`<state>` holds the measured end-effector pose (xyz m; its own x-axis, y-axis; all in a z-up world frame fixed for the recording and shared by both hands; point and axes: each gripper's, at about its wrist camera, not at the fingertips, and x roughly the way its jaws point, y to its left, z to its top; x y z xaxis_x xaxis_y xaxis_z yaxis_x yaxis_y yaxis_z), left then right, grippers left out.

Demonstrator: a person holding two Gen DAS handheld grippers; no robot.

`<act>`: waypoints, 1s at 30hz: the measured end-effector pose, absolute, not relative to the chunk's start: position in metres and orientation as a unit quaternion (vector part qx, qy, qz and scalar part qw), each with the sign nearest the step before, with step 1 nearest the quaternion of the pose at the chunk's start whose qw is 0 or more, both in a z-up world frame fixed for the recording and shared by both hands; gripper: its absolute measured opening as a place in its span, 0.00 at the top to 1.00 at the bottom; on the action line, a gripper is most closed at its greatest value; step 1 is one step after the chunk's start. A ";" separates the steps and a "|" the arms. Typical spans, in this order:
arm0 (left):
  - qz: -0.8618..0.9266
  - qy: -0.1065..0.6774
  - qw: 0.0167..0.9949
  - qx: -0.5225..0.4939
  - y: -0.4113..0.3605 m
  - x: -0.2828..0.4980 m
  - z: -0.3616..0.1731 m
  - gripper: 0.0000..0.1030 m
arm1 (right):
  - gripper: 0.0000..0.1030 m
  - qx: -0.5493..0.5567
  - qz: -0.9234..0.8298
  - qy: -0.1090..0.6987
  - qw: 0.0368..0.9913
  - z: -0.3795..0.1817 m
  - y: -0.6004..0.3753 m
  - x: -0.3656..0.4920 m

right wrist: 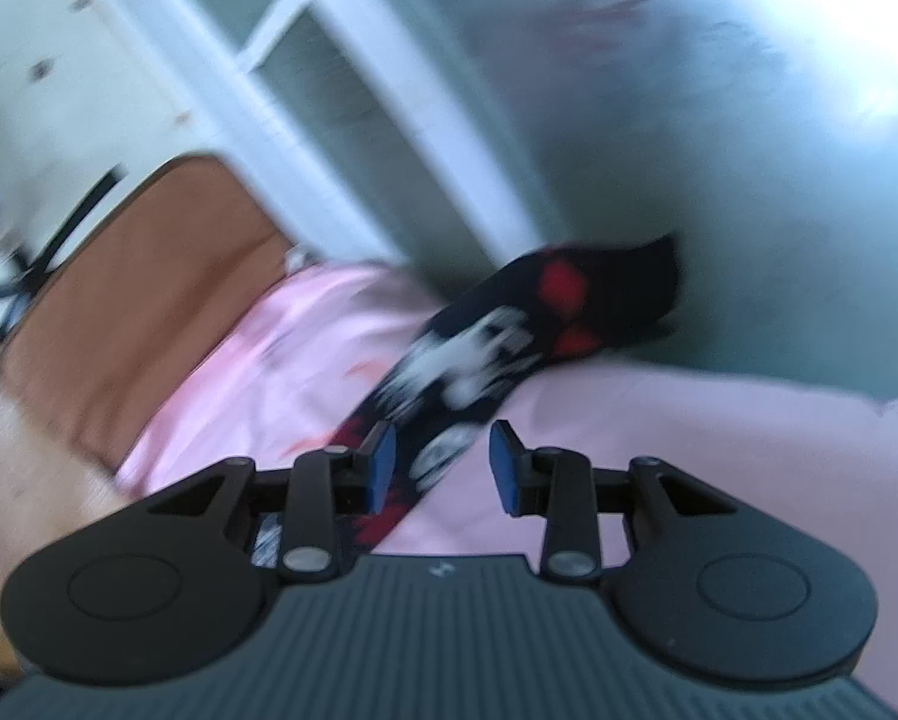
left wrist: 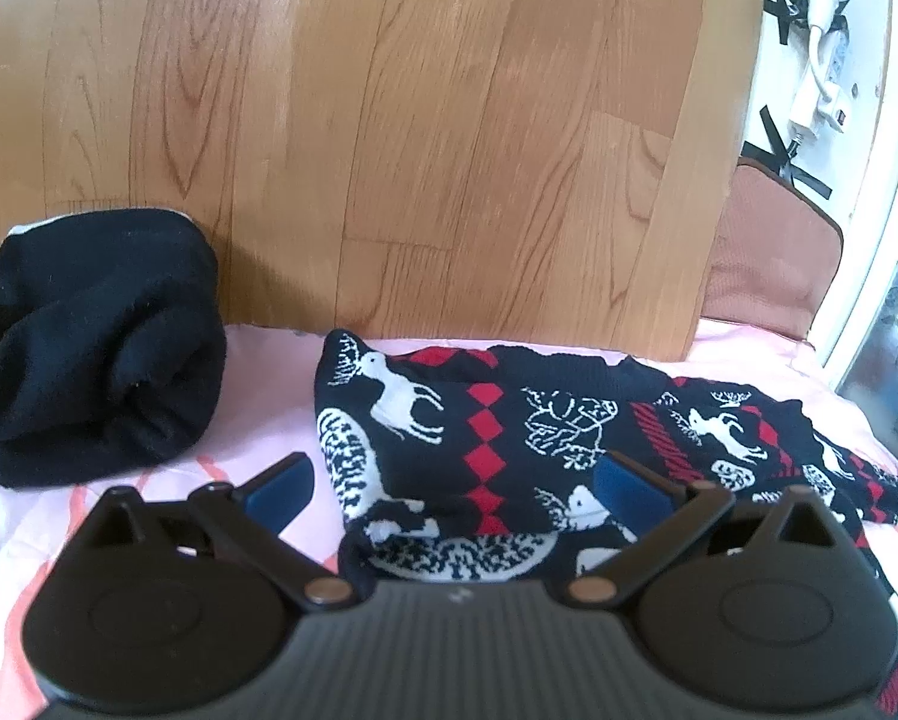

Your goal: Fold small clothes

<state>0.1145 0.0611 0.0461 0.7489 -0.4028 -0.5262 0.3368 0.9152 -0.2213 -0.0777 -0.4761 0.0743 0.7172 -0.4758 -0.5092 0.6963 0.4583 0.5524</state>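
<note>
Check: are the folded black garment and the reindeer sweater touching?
Apart. The left wrist view shows a strip of pink sheet between black garment and reindeer sweater.

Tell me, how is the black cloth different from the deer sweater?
The black cloth is one plain colour, while the deer sweater has white deer and red diamonds on dark knit. The black cloth sits in a thick bundle; the deer sweater lies spread out flatter, one part trailing to the right. The black cloth lies left, the deer sweater right. Both rest on the pink bedding.
</note>
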 end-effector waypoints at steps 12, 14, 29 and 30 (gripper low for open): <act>-0.189 0.311 0.929 -0.059 0.062 0.120 0.037 0.00 | 0.65 0.443 -0.349 0.142 0.814 0.052 -0.519 -0.055; -0.187 0.313 0.929 -0.061 0.063 0.120 0.036 0.00 | 0.78 0.425 -0.361 0.151 0.816 0.053 -0.514 -0.050; -0.162 0.301 0.934 -0.102 0.085 0.121 0.052 0.00 | 0.86 0.333 -0.205 0.041 0.919 0.201 -0.412 -0.029; -0.159 0.297 0.936 -0.107 0.088 0.120 0.055 0.00 | 0.86 0.319 -0.176 0.038 0.931 0.215 -0.395 -0.015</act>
